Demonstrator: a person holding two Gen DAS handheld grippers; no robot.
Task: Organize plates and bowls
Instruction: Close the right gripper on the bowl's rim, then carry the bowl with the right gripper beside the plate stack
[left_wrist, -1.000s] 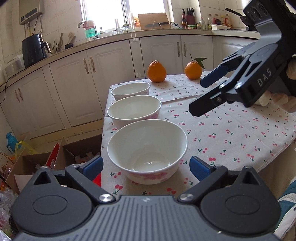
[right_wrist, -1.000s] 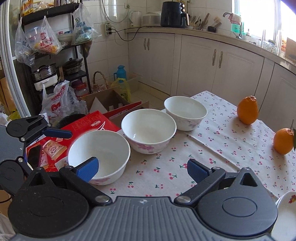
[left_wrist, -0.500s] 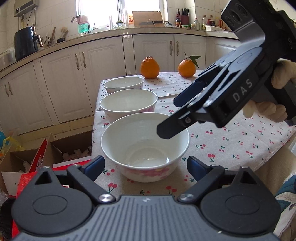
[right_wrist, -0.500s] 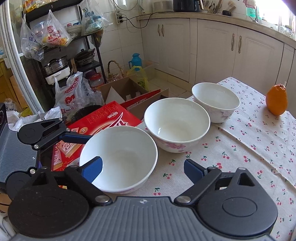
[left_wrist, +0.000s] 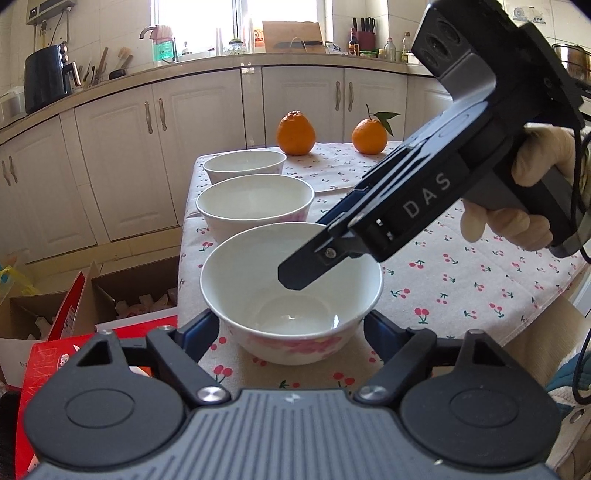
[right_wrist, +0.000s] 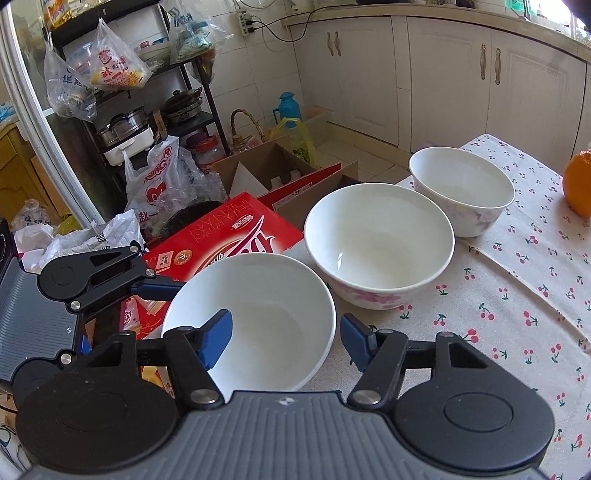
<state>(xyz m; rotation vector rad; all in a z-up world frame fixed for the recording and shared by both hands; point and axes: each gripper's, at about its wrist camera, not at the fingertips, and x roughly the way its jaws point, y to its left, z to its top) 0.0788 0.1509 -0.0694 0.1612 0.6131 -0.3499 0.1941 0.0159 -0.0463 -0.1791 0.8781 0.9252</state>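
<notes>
Three white bowls with pink flowers stand in a row on the cherry-print tablecloth (left_wrist: 461, 280). The nearest bowl (left_wrist: 291, 295) sits between the open fingers of my left gripper (left_wrist: 288, 332), close in front of it. My right gripper (right_wrist: 286, 339) is open and straddles that same bowl's rim (right_wrist: 251, 317): its left finger is inside the bowl, its right finger outside. In the left wrist view the right gripper (left_wrist: 321, 258) reaches down into the bowl. The middle bowl (left_wrist: 255, 206) and far bowl (left_wrist: 243, 166) stand behind.
Two oranges (left_wrist: 295, 133) (left_wrist: 369, 134) sit at the table's far end. The bowls stand along the table's left edge; beyond it on the floor are a red box (right_wrist: 229, 236) and open cardboard boxes (right_wrist: 273, 170). White cabinets (left_wrist: 159, 140) line the back.
My right gripper has come down from above the table until its finger dips inside the nearest bowl. My left gripper has moved closer to that bowl.
</notes>
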